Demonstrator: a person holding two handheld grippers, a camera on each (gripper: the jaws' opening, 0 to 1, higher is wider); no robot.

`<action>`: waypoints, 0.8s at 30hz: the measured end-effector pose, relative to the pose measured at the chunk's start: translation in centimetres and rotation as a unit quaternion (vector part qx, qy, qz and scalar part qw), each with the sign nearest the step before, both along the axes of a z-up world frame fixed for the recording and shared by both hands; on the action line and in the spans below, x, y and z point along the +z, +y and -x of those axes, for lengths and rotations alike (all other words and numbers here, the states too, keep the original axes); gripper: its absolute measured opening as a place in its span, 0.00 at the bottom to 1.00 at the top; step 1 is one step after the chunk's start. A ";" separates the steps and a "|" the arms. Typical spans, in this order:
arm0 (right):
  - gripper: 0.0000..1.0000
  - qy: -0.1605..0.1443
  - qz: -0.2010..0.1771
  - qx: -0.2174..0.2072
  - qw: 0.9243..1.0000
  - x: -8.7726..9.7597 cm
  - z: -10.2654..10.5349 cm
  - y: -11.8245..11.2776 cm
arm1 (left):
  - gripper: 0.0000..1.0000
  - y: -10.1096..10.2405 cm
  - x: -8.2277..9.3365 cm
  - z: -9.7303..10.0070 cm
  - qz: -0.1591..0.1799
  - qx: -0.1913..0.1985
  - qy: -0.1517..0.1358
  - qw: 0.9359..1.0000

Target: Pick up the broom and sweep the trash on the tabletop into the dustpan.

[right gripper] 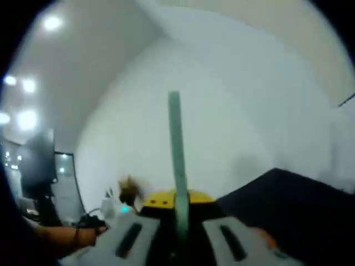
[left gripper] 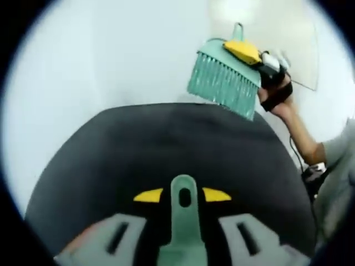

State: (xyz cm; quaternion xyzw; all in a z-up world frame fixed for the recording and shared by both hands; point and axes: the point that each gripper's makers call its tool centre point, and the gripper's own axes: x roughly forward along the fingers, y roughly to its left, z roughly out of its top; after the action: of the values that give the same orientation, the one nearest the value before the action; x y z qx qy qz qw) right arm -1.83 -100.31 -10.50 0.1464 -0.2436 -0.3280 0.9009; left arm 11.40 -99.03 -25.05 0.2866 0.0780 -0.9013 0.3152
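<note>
Both grippers are gripping sweeping tools over the black tabletop (left gripper: 166,155).
The left gripper (left gripper: 183,195) is clamping the dustpan handle (left gripper: 183,221); the right gripper (right gripper: 176,206) is pinching the broom (left gripper: 226,75) above the tabletop's far edge.

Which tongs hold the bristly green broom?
The right tongs, up in the air, hold the broom; the left tongs grip a plain green handle without bristles.

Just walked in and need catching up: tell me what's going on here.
A person is working with a tool in each hand. The right tool is shut on the teal plastic hand broom, held up in the air beyond the black tabletop. The left tool is shut on a teal plastic handle, probably the dustpan's. No trash can be made out on the tabletop.
</note>
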 end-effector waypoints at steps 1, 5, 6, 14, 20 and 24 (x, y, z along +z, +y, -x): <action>0.04 0.000 0.000 0.000 1.000 -0.1 0.0 0.0 | 0.26 0.0 -0.2 0.1 0.000 0.001 -0.003 1.000; 0.04 -0.004 0.001 0.000 1.000 0.2 0.3 -0.1 | 0.23 0.0 -0.6 0.1 0.000 0.000 -0.014 1.000; 0.04 -0.004 0.001 0.000 1.000 0.2 0.4 -0.1 | 0.21 0.0 -0.6 0.1 0.002 -0.002 -0.015 1.000; 0.04 -0.007 0.002 0.000 1.000 0.4 0.6 0.1 | 0.20 0.1 -0.3 0.0 0.002 0.007 -0.023 1.000; 0.04 -0.009 0.003 0.003 1.000 0.8 0.5 0.5 | 0.19 0.6 0.8 -0.9 -0.004 0.031 -0.025 0.999; 0.04 -0.010 0.006 0.011 1.000 1.2 -0.2 1.0 | 0.19 1.2 2.3 -1.9 0.000 0.052 -0.021 0.998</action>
State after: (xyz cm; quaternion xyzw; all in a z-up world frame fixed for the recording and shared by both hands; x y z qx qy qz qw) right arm -1.62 -99.36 -9.25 0.1473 -0.2532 -0.3155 0.9026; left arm 13.30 -97.86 -22.78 0.3013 0.0860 -0.8776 0.3629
